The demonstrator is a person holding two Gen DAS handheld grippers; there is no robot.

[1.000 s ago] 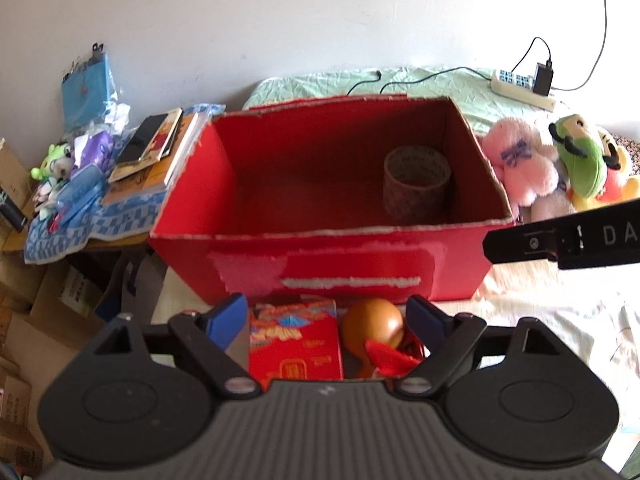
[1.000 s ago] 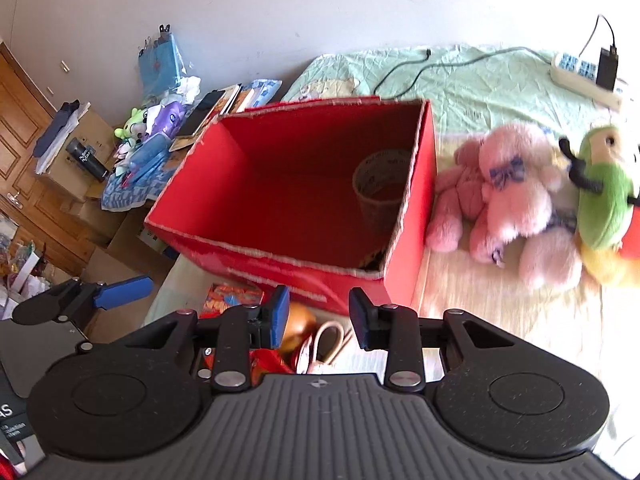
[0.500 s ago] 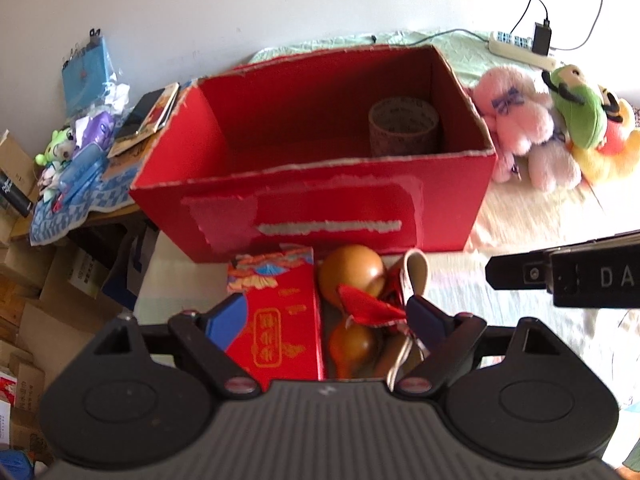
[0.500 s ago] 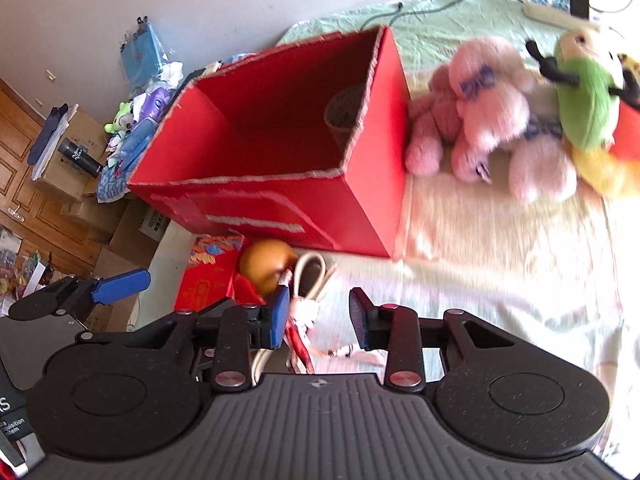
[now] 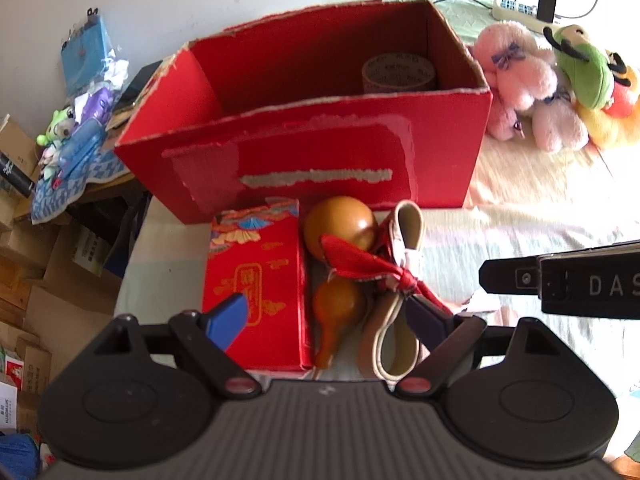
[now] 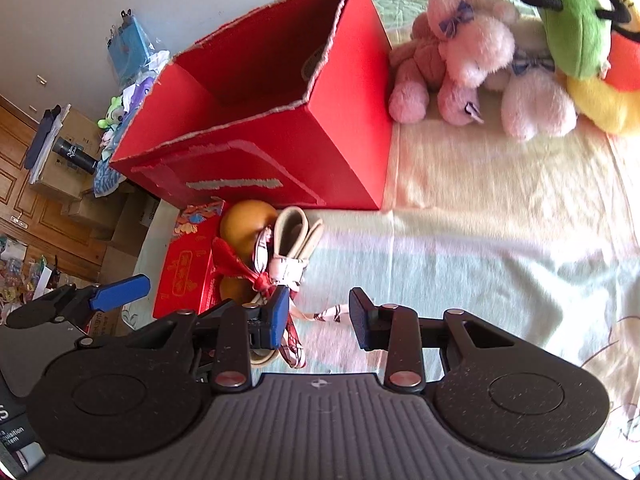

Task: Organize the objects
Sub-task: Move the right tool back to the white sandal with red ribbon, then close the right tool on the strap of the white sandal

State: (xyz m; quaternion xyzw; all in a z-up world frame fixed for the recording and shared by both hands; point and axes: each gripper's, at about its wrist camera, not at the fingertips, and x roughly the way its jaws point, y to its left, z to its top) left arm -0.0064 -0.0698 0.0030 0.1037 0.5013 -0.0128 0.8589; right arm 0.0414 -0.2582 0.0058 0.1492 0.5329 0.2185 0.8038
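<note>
An open red cardboard box (image 5: 320,160) (image 6: 288,148) stands on the bed with a roll of brown tape (image 5: 398,72) inside at its right end. In front of it lie a flat red packet (image 5: 252,284) (image 6: 184,272), a brown gourd (image 5: 340,228) (image 6: 246,224) tied with a red ribbon (image 5: 360,264), and a beige shoe (image 5: 402,280) (image 6: 294,236). My left gripper (image 5: 326,320) is open, hovering over the packet, gourd and shoe. My right gripper (image 6: 318,316) is open, low over the bedsheet just right of the shoe, with nothing between its fingers.
Pink plush toys (image 5: 520,80) (image 6: 460,52) and a green and yellow plush (image 5: 588,68) (image 6: 576,20) lie to the right of the box. A power strip (image 5: 516,8) sits behind. A cluttered side table (image 5: 76,128) and cardboard boxes (image 5: 48,264) stand left of the bed.
Both grippers have drawn back from the box and tilted down, so the packet, gourd and shoe now fill the lower view. The right gripper's fingers have spread wider.
</note>
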